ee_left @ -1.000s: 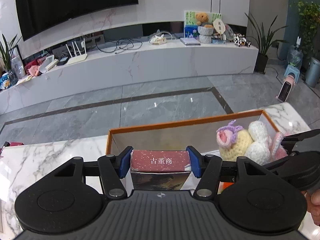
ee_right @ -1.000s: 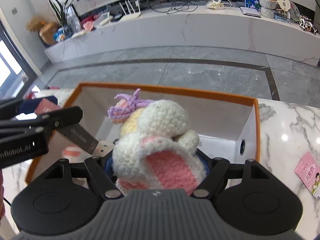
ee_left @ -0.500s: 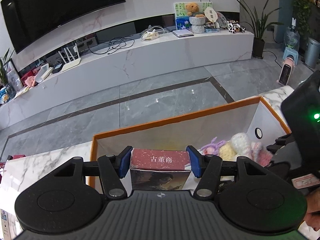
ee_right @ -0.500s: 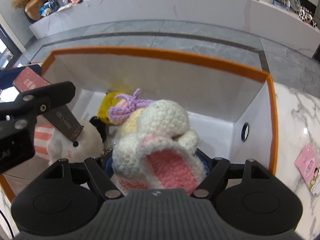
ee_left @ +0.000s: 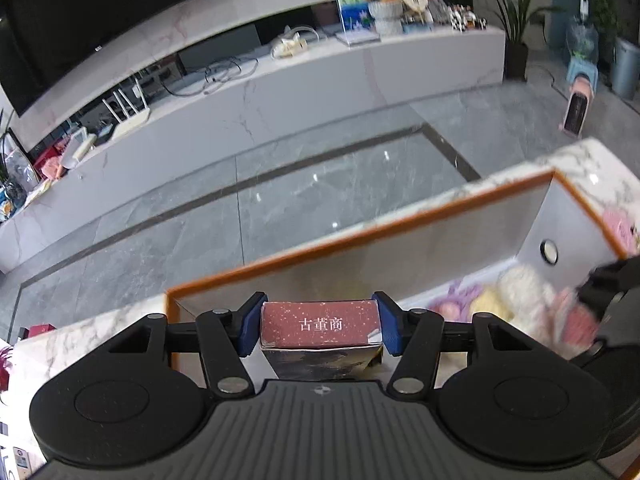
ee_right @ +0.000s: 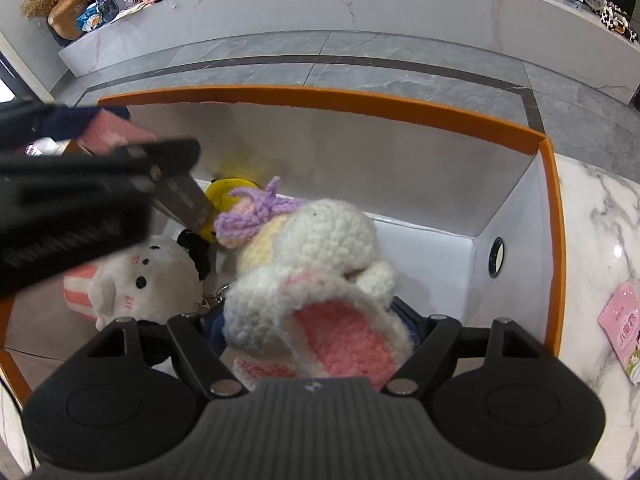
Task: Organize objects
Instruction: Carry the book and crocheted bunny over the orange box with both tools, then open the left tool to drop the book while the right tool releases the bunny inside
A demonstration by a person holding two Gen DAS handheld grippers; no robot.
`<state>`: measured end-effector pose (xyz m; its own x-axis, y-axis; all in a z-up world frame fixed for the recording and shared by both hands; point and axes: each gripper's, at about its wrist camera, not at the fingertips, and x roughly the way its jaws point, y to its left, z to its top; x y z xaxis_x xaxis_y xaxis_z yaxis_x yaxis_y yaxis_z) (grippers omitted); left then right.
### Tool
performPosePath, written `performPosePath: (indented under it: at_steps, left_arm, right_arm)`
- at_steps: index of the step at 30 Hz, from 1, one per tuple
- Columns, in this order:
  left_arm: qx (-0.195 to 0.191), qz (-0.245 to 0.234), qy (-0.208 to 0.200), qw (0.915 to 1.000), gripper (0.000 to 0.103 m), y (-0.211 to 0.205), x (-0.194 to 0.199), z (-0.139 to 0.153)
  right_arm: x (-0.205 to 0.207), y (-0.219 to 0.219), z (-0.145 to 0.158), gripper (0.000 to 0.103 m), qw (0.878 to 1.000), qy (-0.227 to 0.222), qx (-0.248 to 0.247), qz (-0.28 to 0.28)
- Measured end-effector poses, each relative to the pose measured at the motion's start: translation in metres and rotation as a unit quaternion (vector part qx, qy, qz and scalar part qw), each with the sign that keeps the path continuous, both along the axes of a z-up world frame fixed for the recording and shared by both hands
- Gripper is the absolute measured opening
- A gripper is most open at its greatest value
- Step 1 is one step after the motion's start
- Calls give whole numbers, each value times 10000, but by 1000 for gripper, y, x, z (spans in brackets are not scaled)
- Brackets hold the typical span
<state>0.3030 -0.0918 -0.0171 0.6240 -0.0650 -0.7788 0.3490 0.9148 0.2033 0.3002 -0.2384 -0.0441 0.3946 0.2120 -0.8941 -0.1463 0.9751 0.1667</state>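
The left gripper (ee_left: 320,326) is clamped on a small red-topped box (ee_left: 320,324), its blue pads (ee_left: 248,330) pressing both short sides. The box hangs just inside the near-left corner of the orange-rimmed bin (ee_left: 400,232), tilted down toward the bin floor. In the right wrist view the same box (ee_right: 120,134) shows slanting in over the bin's left edge, its lower end close above a yellow toy (ee_right: 224,196).

The right gripper (ee_right: 316,340) is closed on a crocheted rabbit (ee_right: 316,280) with cream body, pink-lined ear and purple yarn bow. The pads are mostly hidden by the wool, which bulges out between them. The rabbit sits inside the bin, toward its middle, low over the floor.

Left of the rabbit, on the bin floor, lies a white plush (ee_right: 144,276) with a striped pink piece beside it, near the bin's left wall. A metal clasp (ee_right: 212,300) lies between the plush and the rabbit.

Bare white floor remains right of the rabbit, up to the right wall with its round grommet (ee_right: 497,257), and along the far wall. The orange rim (ee_right: 320,98) runs unbroken around the far and right sides.

Outside the bin's right wall, on the marble table (ee_right: 600,220), lies a pink packet (ee_right: 624,328), well clear of the rim.
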Motion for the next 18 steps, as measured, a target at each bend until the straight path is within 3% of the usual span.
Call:
performPosePath:
  at_steps: [18]
  left_arm:
    - [-264, 222, 119, 9993, 68, 15, -2, -4]
  right_arm:
    - [6, 18, -8, 83, 9981, 502, -323, 132]
